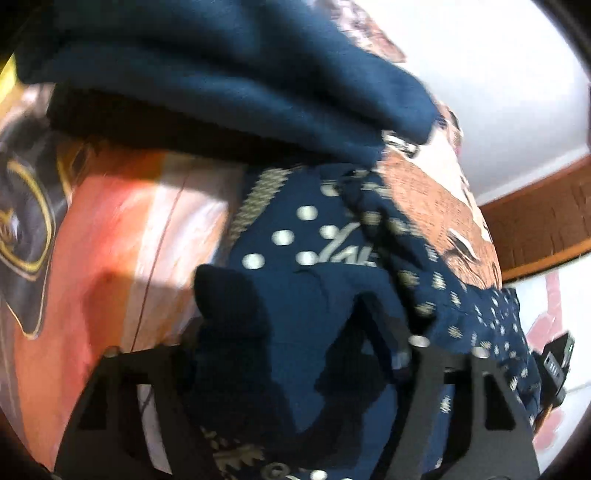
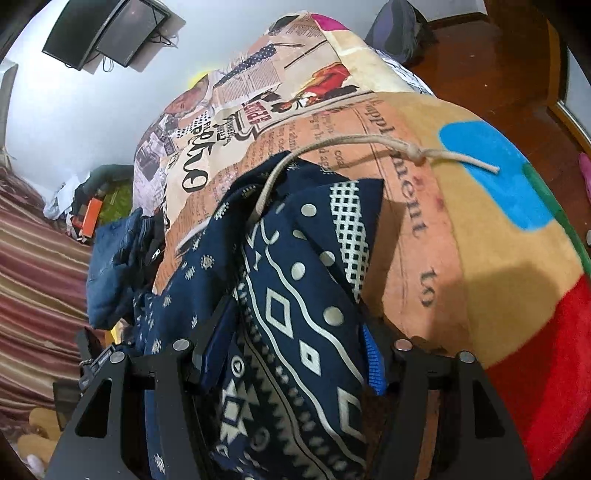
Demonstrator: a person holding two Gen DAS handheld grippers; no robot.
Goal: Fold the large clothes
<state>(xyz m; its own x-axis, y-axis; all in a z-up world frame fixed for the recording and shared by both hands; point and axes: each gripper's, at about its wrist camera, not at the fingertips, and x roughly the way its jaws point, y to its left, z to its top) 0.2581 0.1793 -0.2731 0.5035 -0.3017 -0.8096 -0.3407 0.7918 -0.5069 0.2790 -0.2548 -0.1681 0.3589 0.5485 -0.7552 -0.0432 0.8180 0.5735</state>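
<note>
A navy garment with white dots and geometric patterns (image 2: 295,302) lies bunched on a bed covered by a newspaper-print blanket (image 2: 424,221). Its beige drawstring (image 2: 369,142) trails across the blanket. My right gripper (image 2: 291,354) is shut on a thick fold of the navy patterned garment. In the left wrist view the same garment (image 1: 303,258) fills the space between the fingers; my left gripper (image 1: 295,354) is shut on it. The fingertips of both grippers are hidden by cloth.
A plain dark blue garment (image 1: 229,85) is piled above the patterned one, also seen at the bed's left edge (image 2: 110,266). Two monitors (image 2: 107,33) hang on the white wall. A striped cloth (image 2: 33,277) lies left. Wooden floor (image 2: 498,55) lies beyond the bed.
</note>
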